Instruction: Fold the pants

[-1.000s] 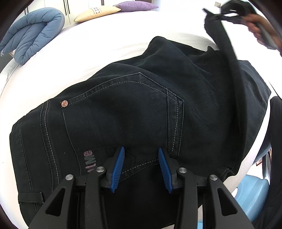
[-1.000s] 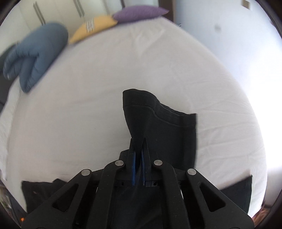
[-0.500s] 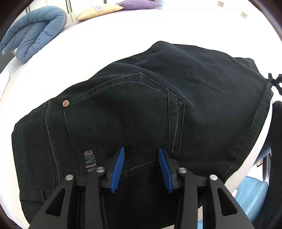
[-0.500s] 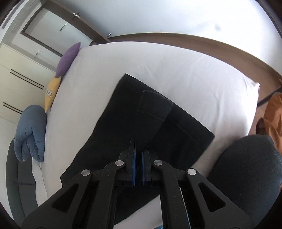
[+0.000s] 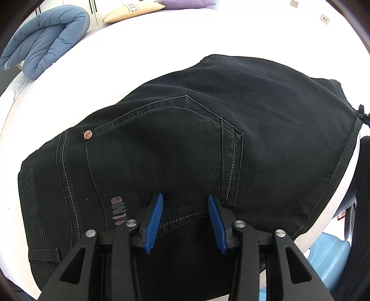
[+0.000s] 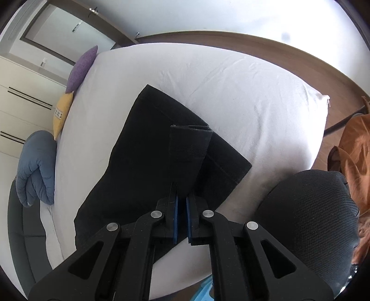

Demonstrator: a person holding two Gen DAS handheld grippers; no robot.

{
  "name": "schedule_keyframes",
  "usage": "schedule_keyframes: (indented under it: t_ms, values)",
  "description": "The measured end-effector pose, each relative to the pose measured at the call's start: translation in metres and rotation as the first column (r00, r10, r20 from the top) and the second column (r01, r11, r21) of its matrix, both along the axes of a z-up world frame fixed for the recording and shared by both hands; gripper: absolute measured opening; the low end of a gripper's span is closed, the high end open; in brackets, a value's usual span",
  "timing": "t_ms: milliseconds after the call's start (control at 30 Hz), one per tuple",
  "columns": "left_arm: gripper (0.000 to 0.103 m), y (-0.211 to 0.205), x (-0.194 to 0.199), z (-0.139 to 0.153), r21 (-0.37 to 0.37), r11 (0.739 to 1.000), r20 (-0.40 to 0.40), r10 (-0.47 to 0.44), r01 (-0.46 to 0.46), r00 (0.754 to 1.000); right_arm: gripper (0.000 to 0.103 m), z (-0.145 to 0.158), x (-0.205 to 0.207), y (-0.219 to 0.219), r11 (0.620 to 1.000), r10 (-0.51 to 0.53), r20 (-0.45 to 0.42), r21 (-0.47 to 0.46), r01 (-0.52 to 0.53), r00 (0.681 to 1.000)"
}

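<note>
Pants [image 5: 208, 143]: black denim, spread across the white bed [image 5: 143, 53]; the seat end with a stitched back pocket [image 5: 166, 139] faces up in the left wrist view, a copper rivet [image 5: 87, 134] at the pocket's corner and pale lettering [image 5: 119, 211] lower down.
Leg ends: in the right wrist view the pants [image 6: 143, 166] run away from the camera toward the pillows, and a hem strip [image 6: 188, 148] is lifted above the layers lying flat on the bed [image 6: 231, 92].
Left claw [image 5: 185, 223]: released, its blue pads [image 5: 154, 222] well apart just above the cloth below the pocket; nothing sits between them.
Right claw [image 6: 181, 221]: clenched on the pants, its pads almost together with dark cloth pinched between them; the raised hem strip rises from that grip.
Blue quilt [image 5: 44, 37]: rolled up at the far left edge of the bed, apart from the pants.
Pillows: a yellow pillow [image 5: 131, 10] and a purple pillow [image 5: 187, 3] lie side by side at the far end of the bed.
Dark chair [image 6: 307, 222]: its mesh back stands beside the bed's near corner, right of the right claw.
Orange cloth [image 6: 353, 148]: bunched at the right edge beyond the chair.
Wardrobe [image 6: 20, 92]: white doors with dark handles behind the pillows.
</note>
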State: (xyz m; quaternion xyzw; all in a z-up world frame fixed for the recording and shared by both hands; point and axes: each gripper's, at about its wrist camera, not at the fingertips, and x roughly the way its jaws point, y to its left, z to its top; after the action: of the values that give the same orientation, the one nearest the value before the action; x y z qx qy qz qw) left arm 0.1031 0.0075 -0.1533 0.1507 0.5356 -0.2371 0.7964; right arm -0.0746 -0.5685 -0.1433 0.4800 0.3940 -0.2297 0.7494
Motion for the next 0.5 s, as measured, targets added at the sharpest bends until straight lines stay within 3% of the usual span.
schedule_keyframes:
  t_ms: [167, 300, 400, 500]
  values:
    - [0.044, -0.001, -0.002, 0.003, 0.005, 1.0, 0.008, 0.002, -0.002, 1.0, 0.014, 0.029, -0.024, -0.033, 0.986, -0.117, -0.054, -0.127, 0.109, 0.992]
    - [0.044, 0.0, -0.004, 0.003, 0.007, 1.0, 0.017, 0.015, -0.015, 1.0, 0.014, 0.061, -0.038, -0.053, 0.965, -0.155, -0.018, -0.216, 0.147, 0.988]
    - [0.045, -0.002, -0.005, 0.004, 0.022, 1.0, 0.017, 0.014, -0.014, 1.0, 0.014, 0.08, -0.024, -0.045, 0.965, -0.069, 0.008, -0.252, 0.069, 0.998]
    - [0.046, -0.004, -0.005, 0.004, 0.036, 0.999, 0.016, 0.013, -0.014, 1.0, 0.014, 0.083, 0.011, -0.037, 0.955, 0.087, -0.015, -0.282, -0.088, 0.996]
